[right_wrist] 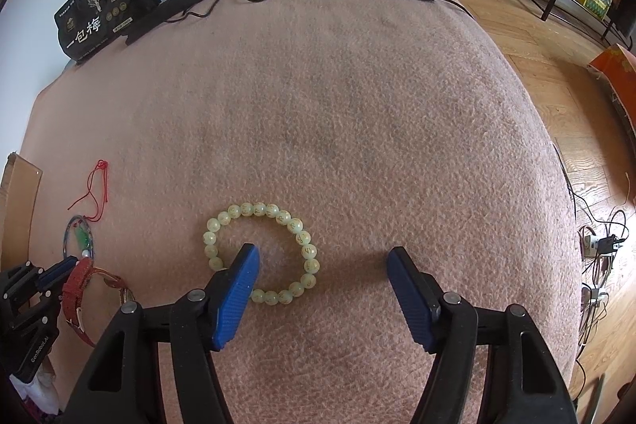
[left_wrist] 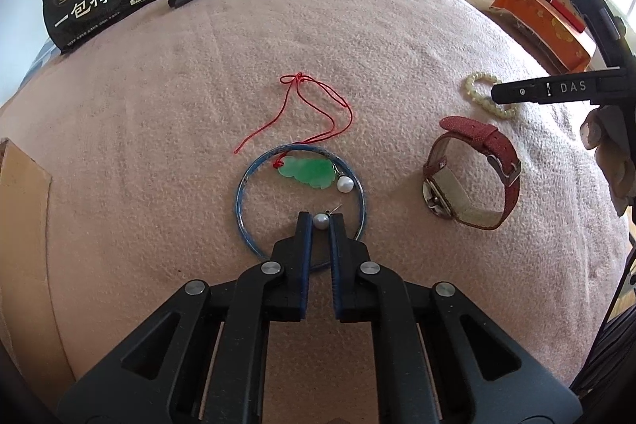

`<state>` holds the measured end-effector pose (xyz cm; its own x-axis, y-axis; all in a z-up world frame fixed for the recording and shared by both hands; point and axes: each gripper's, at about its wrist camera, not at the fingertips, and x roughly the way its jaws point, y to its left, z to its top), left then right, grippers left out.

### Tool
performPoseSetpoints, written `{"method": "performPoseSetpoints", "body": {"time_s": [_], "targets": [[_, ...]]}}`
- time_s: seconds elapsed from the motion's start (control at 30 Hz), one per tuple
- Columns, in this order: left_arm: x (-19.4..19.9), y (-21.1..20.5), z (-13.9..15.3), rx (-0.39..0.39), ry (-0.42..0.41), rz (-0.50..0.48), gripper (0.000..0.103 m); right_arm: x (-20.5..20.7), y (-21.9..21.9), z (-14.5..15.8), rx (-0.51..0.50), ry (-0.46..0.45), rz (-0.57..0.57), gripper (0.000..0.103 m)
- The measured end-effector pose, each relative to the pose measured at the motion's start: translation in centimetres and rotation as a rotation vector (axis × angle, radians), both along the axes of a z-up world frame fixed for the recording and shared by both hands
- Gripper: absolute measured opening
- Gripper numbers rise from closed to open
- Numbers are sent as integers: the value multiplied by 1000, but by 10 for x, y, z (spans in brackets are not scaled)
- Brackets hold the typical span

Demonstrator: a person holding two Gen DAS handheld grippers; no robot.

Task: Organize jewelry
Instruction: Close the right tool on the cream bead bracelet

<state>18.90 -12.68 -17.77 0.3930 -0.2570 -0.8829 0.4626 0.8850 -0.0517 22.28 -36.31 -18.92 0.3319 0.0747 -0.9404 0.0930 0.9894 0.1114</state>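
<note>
At lower centre of the left wrist view, the left gripper is clenched on a small white pearl earring inside a thin blue bangle on the pink fleece blanket. Lower centre in the right wrist view, the right gripper stands released, its left finger inside a pale green beaded bracelet.

Both cameras ride the hand-held grippers, looking steeply down and forward, close over the pink blanket. The left view centres on the blue bangle; the right on the bead bracelet. Both share the watch, at three o'clock left, eight o'clock right.
</note>
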Motion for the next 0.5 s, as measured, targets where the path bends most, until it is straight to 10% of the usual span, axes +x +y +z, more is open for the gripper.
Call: {"method": "performPoseSetpoints", "body": {"time_s": [0.37, 0.5], "targets": [[4, -4, -4, -5, -8, -9, 6, 4, 4, -4, -26, 5, 8, 70], [5, 1, -3, -30, 5, 4, 6, 5, 7, -2, -38, -7, 10, 48]]}}
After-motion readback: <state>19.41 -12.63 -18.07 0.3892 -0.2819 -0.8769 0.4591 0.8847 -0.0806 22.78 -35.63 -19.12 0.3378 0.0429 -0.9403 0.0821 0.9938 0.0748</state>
